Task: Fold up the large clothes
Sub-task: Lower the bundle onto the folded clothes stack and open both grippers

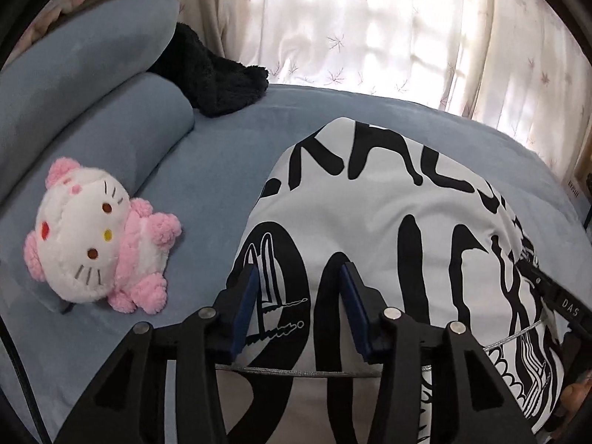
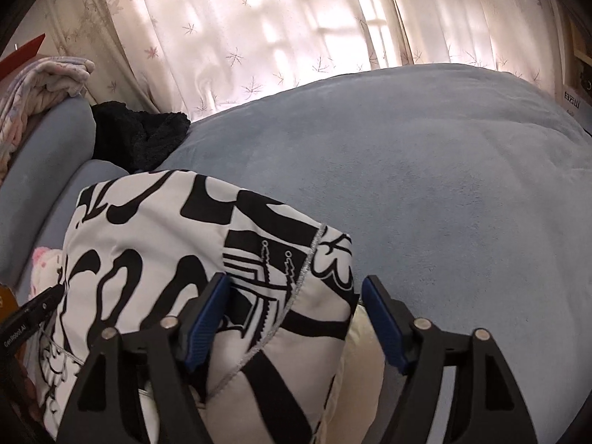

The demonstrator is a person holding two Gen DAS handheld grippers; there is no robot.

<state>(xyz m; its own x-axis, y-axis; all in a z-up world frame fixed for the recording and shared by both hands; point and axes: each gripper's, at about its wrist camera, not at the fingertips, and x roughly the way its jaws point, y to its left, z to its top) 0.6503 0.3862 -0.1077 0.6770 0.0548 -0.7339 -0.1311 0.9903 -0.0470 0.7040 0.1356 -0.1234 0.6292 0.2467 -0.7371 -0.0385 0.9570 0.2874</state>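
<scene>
A: Left wrist view first: where is the garment point(image 1: 388, 222)?

B: It lies spread on the blue bedcover point(image 1: 207, 192), a white cloth with heavy black lettering, a silver-stitched hem running across its near part. The left gripper point(image 1: 299, 307) hangs right over that near part, blue pads apart, printed cloth showing in the gap

A: Does it have hold of the cloth?

B: No, the pads press on nothing; the jaws stand partly open with the fabric below and between them

A: And the other one?

B: In the right wrist view the right gripper point(image 2: 296, 314) is spread wider. Its left finger sits over the garment's right edge, its right finger over bare bedcover, and a cream layer shows between them at the bottom. Nothing is clamped. Its black body also shows at the right edge of the left view, beside the cloth

A: What lies around?

B: A pink and white plush cat point(image 1: 96, 236) left of the garment, apart from it, near two blue pillows point(image 1: 85, 85). A black fuzzy cloth point(image 1: 218, 77) lies behind them, and pale curtains point(image 1: 370, 22) with a small leaf print hang along the far side
</scene>
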